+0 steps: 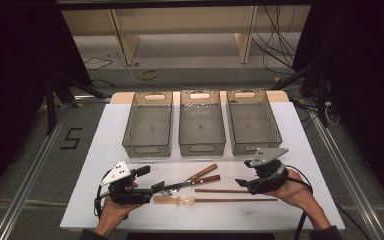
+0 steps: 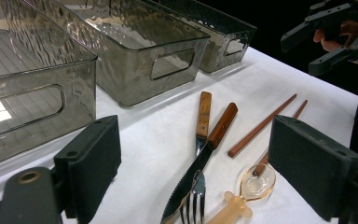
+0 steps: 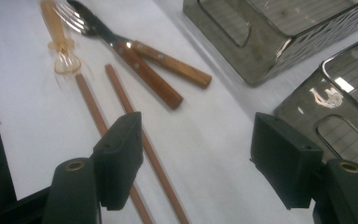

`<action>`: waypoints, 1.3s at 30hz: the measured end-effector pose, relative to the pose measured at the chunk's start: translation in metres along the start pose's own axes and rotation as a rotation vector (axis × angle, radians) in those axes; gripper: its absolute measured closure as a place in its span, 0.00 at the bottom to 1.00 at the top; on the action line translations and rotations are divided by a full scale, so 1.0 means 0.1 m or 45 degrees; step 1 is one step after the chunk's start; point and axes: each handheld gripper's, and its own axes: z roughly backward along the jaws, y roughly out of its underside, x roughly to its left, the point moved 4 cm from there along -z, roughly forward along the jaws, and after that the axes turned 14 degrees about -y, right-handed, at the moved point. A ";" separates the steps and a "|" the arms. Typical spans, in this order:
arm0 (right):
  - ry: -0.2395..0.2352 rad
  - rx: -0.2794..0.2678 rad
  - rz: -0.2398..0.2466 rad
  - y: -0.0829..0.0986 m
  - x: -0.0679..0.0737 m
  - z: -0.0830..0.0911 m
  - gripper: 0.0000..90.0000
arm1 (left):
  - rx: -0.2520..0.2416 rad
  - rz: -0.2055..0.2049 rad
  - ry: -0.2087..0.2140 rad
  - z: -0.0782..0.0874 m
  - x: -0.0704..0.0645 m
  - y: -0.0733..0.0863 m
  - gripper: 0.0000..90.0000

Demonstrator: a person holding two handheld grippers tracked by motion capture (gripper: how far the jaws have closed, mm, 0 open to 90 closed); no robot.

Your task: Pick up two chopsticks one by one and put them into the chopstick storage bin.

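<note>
Both tools hover low over the white counter (image 1: pixel 105 150) with nothing in them, jaws standing apart. The cutlery lies in a loose cluster between them: a wooden-handled knife (image 2: pixel 205 149) and fork (image 2: pixel 200 140) crossed over each other, a clear amber spoon (image 1: pixel 177 200) just beside, and two chopsticks (image 1: pixel 230 195) running toward three o'clock. The left tool (image 1: pixel 155 187) is nearest the fork tines and spoon; the right tool (image 1: pixel 241 182) sits over the chopsticks' far ends. Three empty grey bins (image 1: pixel 200 125) wait at twelve o'clock. This looks like the approach before a first pick; next, I'd guess, one tool must drop and close on a single piece without dragging its neighbours.
</note>
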 end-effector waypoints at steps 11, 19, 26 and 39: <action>-0.080 0.327 0.069 -0.02 -0.05 -0.20 0.48 | 0.003 -0.008 -0.002 0.00 0.01 0.00 0.18; -0.134 0.509 0.122 0.04 -0.04 -0.39 0.58 | 0.002 -0.009 0.000 0.00 0.01 0.00 0.18; -0.173 0.582 0.169 0.08 -0.04 -0.48 0.68 | 0.005 -0.018 0.001 0.00 0.01 0.00 0.18; -0.220 0.683 0.182 0.17 -0.06 -0.58 0.82 | 0.008 -0.019 0.002 0.00 0.01 0.00 0.18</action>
